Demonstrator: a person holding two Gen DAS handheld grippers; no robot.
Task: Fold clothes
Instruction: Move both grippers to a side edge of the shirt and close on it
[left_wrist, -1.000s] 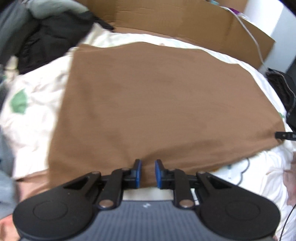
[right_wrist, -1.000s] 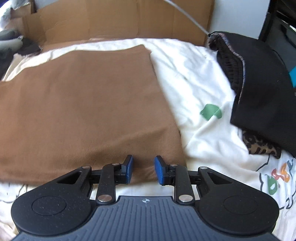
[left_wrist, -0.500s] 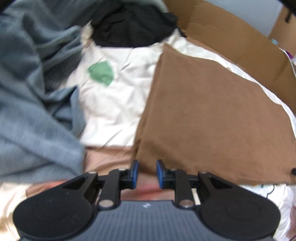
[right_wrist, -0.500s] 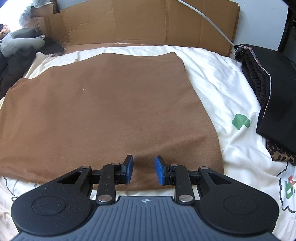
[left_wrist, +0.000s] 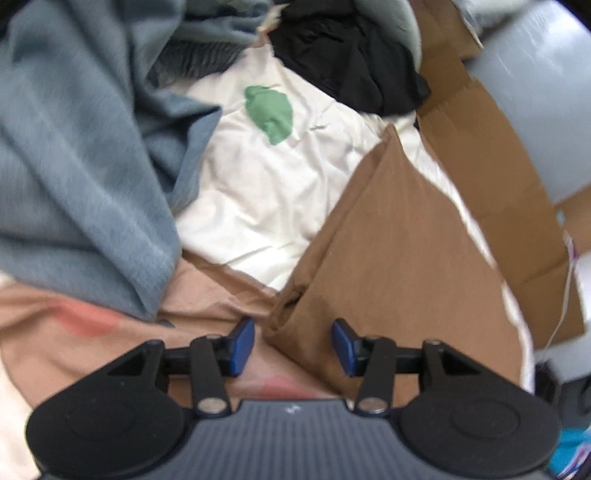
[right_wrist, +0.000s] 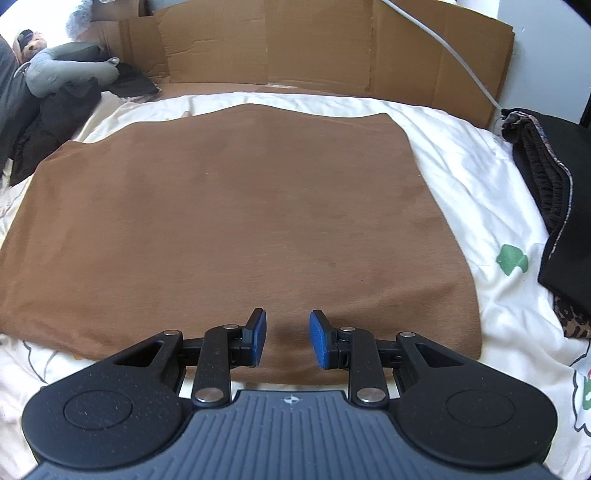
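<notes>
We see our left gripper spread wide, its blue pads parted and gripping nothing, poised at the near left corner of the brown garment. That corner, bunched into a small fold, sits between the two pads without being pinched. Our right gripper is likewise released, its jaws apart over the near hem of the brown garment, towards its right side; whether the pads touch the cloth we cannot tell.

The brown garment lies spread flat, a broad, roughly rectangular panel of matte, finely woven fabric with smooth surface and straight edges. Beneath it stretches a cream bedsheet, crumpled and printed with green patches.

Left of the brown garment, a heap of soft grey-blue cloth slumps in heavy folds, overlapping a peach-coloured fabric that runs under our left gripper. Beyond the garment's far left corner sits a crumpled black garment. Behind the far edge stands flattened corrugated cardboard, creased and upright, with a white cable trailing across it. To the garment's right lies a folded black garment with patterned trim, and under it a leopard-print fabric.
</notes>
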